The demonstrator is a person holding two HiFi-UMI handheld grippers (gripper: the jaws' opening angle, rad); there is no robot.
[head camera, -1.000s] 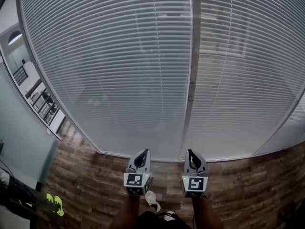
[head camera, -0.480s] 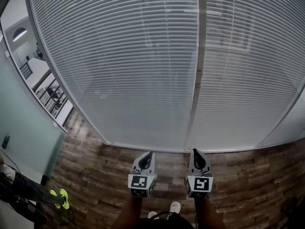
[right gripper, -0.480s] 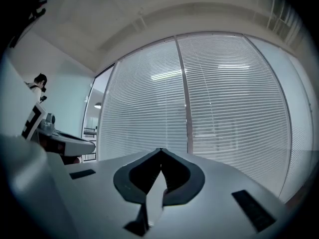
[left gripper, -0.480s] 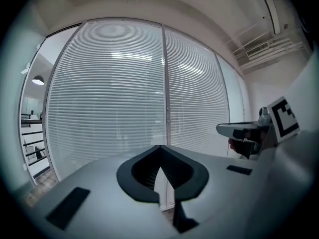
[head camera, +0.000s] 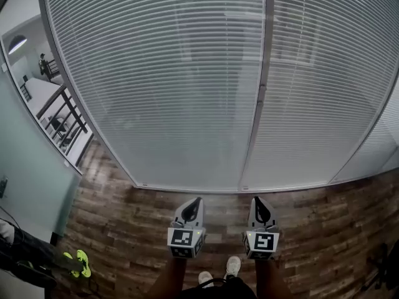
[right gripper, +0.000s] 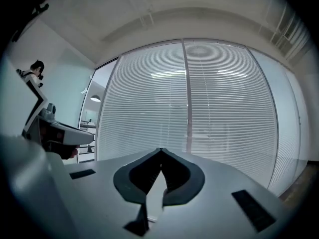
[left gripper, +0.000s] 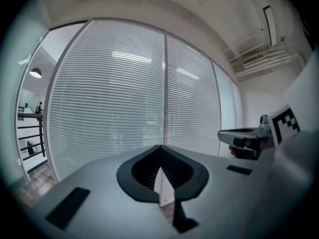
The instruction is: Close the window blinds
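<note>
Open wood floor ahead, blinds spanning the front, railing far left

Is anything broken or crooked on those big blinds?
Nothing stands out. The left blind and the right blind have even, straight slats, none visibly bent or missing, and both reach down to the wooden floor. The left gripper and right gripper are shut and empty, short of them.

Window blinds are white with horizontal slats, lowered full height with the bottom rail down at the base of the glazing. Two panels side by side: wide left panel and right panel, split by a vertical post. Slats level, evenly spaced, hanging straight. Faint shapes show through, so not fully opaque.
</note>
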